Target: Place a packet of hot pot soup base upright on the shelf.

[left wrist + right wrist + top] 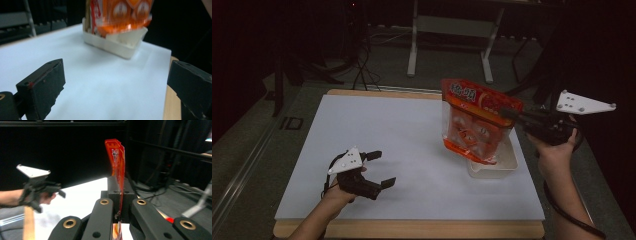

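Note:
An orange snack bag (474, 122) hangs tilted above a white tray (508, 169) at the right side of the white board. My right gripper (508, 114) is shut on the bag's upper right edge. In the right gripper view the bag's thin orange edge (117, 162) stands pinched between the jaws of my right gripper (119, 192). My left gripper (384, 168) is low over the board near its front left, open with nothing between its jaws. The left gripper view looks between the wide-apart jaws of my left gripper (116, 85) toward the bag (120, 15) and the tray (120, 47).
The white board (412, 135) lies on a wooden table whose edge (412, 230) runs along the front. A metal stand (452, 30) and cables are on the dark floor behind the table.

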A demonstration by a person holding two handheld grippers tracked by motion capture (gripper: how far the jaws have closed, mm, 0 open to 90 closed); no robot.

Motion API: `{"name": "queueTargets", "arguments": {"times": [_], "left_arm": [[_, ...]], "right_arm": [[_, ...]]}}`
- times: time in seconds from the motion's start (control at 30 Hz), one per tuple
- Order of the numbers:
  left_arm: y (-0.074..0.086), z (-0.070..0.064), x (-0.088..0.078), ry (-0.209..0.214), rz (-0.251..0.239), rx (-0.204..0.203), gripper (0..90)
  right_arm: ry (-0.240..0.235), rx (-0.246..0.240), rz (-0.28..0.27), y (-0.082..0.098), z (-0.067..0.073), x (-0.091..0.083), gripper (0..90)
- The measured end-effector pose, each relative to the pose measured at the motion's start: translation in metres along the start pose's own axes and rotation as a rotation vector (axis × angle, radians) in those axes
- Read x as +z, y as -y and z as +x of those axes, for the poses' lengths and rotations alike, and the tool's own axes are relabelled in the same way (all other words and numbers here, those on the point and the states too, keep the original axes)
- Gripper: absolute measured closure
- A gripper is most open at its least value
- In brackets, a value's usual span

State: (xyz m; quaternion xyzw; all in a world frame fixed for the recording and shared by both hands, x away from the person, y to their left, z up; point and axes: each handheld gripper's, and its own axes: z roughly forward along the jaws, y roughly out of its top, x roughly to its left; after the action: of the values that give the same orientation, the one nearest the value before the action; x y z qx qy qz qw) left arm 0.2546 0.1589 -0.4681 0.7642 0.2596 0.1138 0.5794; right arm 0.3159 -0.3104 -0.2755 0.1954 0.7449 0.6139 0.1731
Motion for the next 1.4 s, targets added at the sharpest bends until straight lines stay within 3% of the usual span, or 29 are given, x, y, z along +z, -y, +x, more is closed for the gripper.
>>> {"name": "queueTargets", "arguments": {"times": [0.17,0.3,0.33,0.53,0.97,1.4], "left_arm": [[0.014,-0.001,-0.001,-0.008,0.011,-0.021,2.2],[0.022,0.0,-0.001,-0.017,0.026,-0.039,2.2],[0.023,0.0,-0.001,-0.022,0.03,-0.038,2.2],[0.024,0.002,-0.001,-0.022,0.033,-0.046,2.2],[0.027,0.003,0.001,-0.025,0.026,-0.051,2.2],[0.029,0.004,0.001,-0.037,0.031,-0.051,2.2]], "right_arm": [[0.042,0.017,-0.01,0.002,-0.014,-0.021,90.0],[0.047,0.022,-0.01,0.003,-0.016,-0.024,90.0],[0.071,0.028,0.0,0.008,-0.021,-0.033,90.0],[0.1,0.047,0.026,0.022,-0.031,-0.04,90.0],[0.133,0.072,0.055,0.042,-0.049,-0.033,90.0],[0.135,0.078,0.068,0.047,-0.052,-0.022,90.0]]}}
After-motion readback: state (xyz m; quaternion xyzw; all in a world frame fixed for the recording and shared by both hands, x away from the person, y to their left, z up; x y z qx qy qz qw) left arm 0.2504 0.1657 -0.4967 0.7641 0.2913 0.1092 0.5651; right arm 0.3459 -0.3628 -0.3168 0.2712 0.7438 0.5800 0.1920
